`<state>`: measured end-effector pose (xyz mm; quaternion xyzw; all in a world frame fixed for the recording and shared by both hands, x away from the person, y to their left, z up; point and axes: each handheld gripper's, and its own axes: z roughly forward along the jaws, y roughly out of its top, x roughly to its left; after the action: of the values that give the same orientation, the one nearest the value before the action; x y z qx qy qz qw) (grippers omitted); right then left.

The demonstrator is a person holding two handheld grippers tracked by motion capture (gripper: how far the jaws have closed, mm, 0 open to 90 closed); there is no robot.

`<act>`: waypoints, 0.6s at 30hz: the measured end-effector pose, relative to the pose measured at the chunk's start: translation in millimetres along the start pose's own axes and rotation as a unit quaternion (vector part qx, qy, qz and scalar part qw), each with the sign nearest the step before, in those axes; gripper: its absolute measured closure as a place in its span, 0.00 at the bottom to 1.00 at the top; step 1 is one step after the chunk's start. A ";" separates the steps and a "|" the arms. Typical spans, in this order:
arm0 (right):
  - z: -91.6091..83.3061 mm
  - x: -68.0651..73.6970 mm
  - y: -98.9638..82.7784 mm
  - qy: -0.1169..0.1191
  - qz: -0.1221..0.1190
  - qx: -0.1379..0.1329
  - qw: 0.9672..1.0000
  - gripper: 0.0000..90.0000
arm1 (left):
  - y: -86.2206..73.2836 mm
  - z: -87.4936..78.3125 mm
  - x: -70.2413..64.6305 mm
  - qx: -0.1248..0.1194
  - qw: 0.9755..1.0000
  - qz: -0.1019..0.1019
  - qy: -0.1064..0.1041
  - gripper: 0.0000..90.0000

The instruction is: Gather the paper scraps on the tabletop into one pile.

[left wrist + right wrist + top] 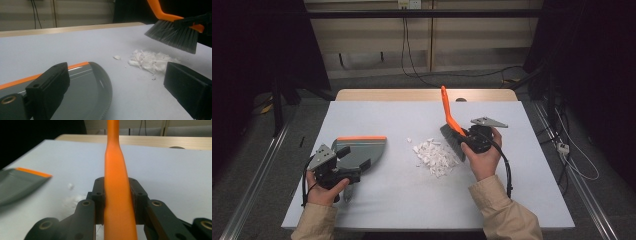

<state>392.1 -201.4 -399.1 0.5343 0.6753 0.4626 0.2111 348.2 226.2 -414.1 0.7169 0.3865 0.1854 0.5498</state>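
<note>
Two sleeved forearms come in at the near edge of the table (377, 210), each hand working a pair of tongs. Right tongs (472, 140) are clamped on the orange neck of a brush (451, 125); the right gripper view shows both jaws pressed flat against its handle (117, 195). Left tongs (343, 170) sit at the rear of a grey dustpan (362, 150), but whether their jaws pinch its handle cannot be told: in the left gripper view they stand wide apart, one over the pan (82, 92), the other over bare table.

Sweeping looks barely begun. A heap of white paper scraps (434, 155) lies gathered on the table, with a few stray bits just beside it, and none of it shows inside the pan. Left to do, by this judgement: draw the bristles through the heap and push it over the pan's lip.

The scraps lie between the two tongs, just beside the right pair and near the pan's open edge. Bristles (172, 35) hang above the far side of the heap, clear of the table, so the brush seems poised for a stroke toward the left tongs.
</note>
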 end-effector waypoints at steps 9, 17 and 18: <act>16.9 -21.6 -13.6 -0.033 -0.023 0.023 0.999 0.79 | -0.8 1.0 0.5 0.002 1.000 0.000 -0.001 0.07; 19.5 -22.1 -15.1 -0.029 -0.039 0.057 0.997 0.77 | -0.6 0.9 0.2 0.000 1.000 -0.001 -0.001 0.07; 18.4 -21.9 -13.6 -0.027 -0.035 0.060 0.997 0.73 | -0.5 0.6 0.4 0.000 1.000 0.000 -0.001 0.07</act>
<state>406.7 -214.1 -424.1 0.5344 0.7143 0.3986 0.2127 348.7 226.2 -414.8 0.7172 0.3862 0.1845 0.5500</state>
